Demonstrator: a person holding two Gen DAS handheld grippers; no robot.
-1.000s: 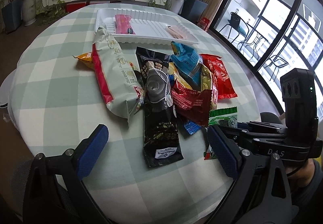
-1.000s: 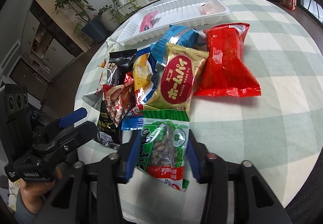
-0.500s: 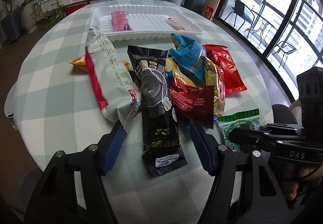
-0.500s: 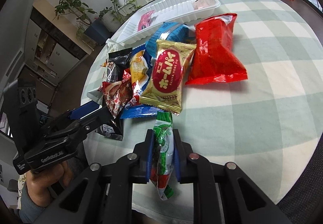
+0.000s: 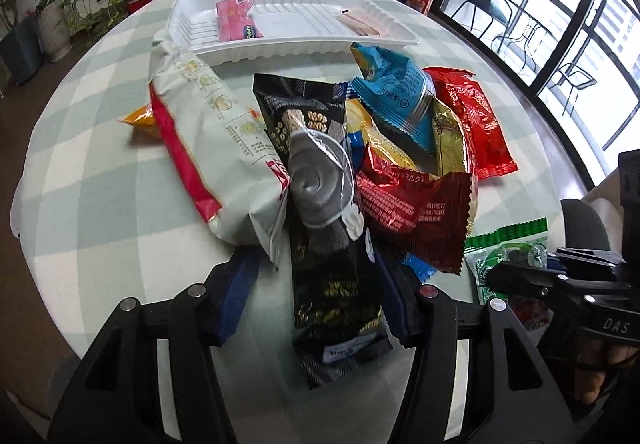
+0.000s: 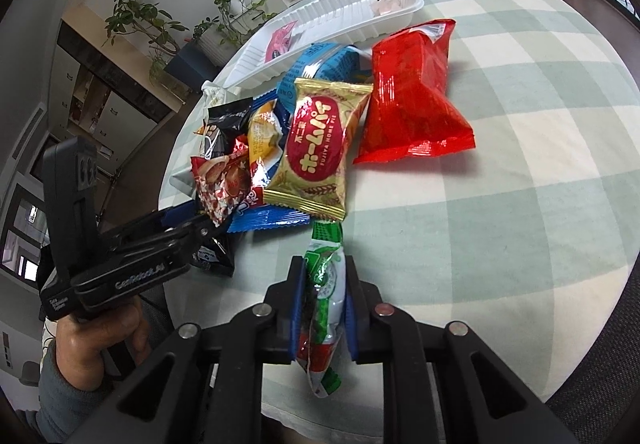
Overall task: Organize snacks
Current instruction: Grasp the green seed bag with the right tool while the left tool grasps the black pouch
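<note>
Checked tablecloth [image 6: 520, 163] lies under my grippers. My right gripper [image 6: 322, 308] pinches the green packet [image 6: 326, 284]. My left gripper [image 5: 316, 296], jaws just narrowed, straddles the black packet [image 5: 332, 284]; whether it grips, I cannot tell.

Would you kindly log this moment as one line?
left gripper: closing around black snack pack | right gripper: shut on green snack packet | white tray: two items

Snack pile [image 5: 384, 147] sat mid-table [image 5: 88, 203], tray [image 5: 296, 39] just behind it. Two packets [image 5: 236, 21] lay in the tray, one at each end.
</note>
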